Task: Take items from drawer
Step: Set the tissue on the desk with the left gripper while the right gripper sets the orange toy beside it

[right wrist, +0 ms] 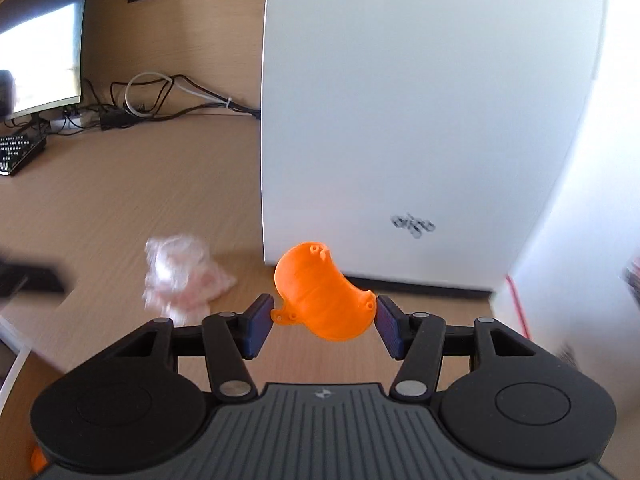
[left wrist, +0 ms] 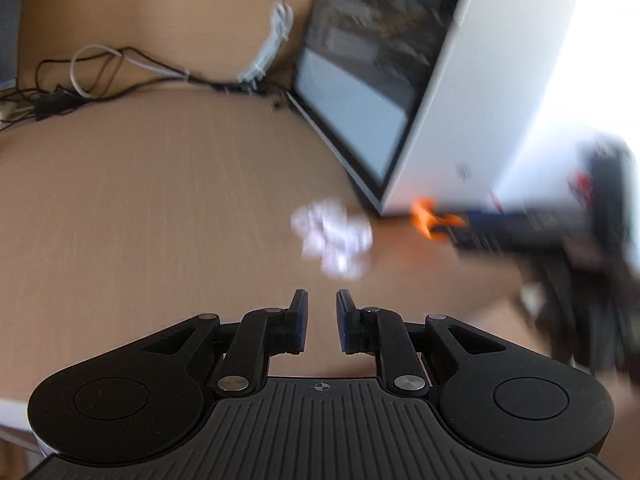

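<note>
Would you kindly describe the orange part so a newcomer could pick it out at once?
Find the tall white computer case standing on the wooden desk. In front of its lower edge, the right gripper holds a curved orange plastic shell with small screw holes. Unlike the crumpled clear bag beside it, it is rigid and bright orange.

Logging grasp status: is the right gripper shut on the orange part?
Yes: right gripper shut on the orange part; both pads touch its edges, holding it above the desk.

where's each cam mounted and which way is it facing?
Left wrist: on the left gripper, looking along its empty, apart fingers over the desk at a crumpled plastic bag.
Right wrist: on the right gripper, facing the white PC case; an orange printed part sits between its fingers.
Shared: bag, case, desk, part.
</note>
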`<act>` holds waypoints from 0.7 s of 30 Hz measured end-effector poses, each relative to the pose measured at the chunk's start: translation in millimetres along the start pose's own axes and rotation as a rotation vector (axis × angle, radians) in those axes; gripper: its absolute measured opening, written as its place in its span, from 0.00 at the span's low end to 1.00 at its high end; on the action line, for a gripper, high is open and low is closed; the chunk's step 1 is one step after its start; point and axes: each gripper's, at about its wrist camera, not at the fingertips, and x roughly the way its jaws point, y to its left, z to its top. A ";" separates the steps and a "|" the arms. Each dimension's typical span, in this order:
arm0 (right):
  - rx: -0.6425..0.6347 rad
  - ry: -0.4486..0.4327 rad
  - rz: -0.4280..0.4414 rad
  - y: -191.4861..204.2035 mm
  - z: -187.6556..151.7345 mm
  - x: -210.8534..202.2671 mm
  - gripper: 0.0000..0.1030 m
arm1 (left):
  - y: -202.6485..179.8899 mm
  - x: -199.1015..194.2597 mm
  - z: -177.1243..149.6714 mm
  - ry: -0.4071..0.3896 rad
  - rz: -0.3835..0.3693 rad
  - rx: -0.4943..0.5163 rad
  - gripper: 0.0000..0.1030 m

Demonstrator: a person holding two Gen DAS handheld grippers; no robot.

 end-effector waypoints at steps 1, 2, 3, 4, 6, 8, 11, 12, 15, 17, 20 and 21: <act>0.003 0.025 -0.021 1.2 3.3 11.0 0.60 | -0.8 -2.4 -9.5 0.039 -0.026 0.029 0.16; 0.007 0.040 -0.026 1.8 4.9 16.9 0.62 | -2.1 -7.0 -20.6 0.083 -0.052 0.055 0.16; 0.009 0.045 -0.025 2.3 5.6 18.9 0.62 | -3.2 -7.1 -30.5 0.135 -0.076 0.079 0.16; 0.011 0.045 -0.024 2.9 5.2 17.6 0.62 | -4.6 -5.9 -39.8 0.189 -0.096 0.099 0.16; 0.020 0.040 -0.010 2.6 3.3 7.0 0.62 | -7.8 -1.7 -58.4 0.276 -0.117 0.118 0.16; 0.031 0.040 0.015 0.3 -0.2 -9.4 0.62 | -9.1 6.4 -72.1 0.355 -0.125 0.093 0.16; 0.026 0.052 0.056 -2.2 -12.2 -39.5 0.62 | -14.2 20.9 -89.5 0.471 -0.150 0.063 0.16; 0.025 0.059 0.066 -3.5 -18.3 -50.2 0.63 | -17.2 25.4 -92.5 0.493 -0.151 0.063 0.16; 0.042 0.096 0.088 -6.2 -39.5 -72.4 0.63 | -21.3 38.1 -94.9 0.539 -0.154 -0.002 0.16; 0.057 0.132 0.096 -7.2 -55.3 -80.2 0.63 | -23.2 41.8 -97.2 0.533 -0.142 -0.070 0.16; 0.054 0.194 0.079 -5.8 -79.3 -85.4 0.63 | -39.4 47.0 -102.1 0.533 -0.052 0.004 0.16; 0.061 0.214 0.076 -5.9 -86.2 -85.7 0.63 | -46.8 50.1 -104.6 0.548 -0.032 0.036 0.16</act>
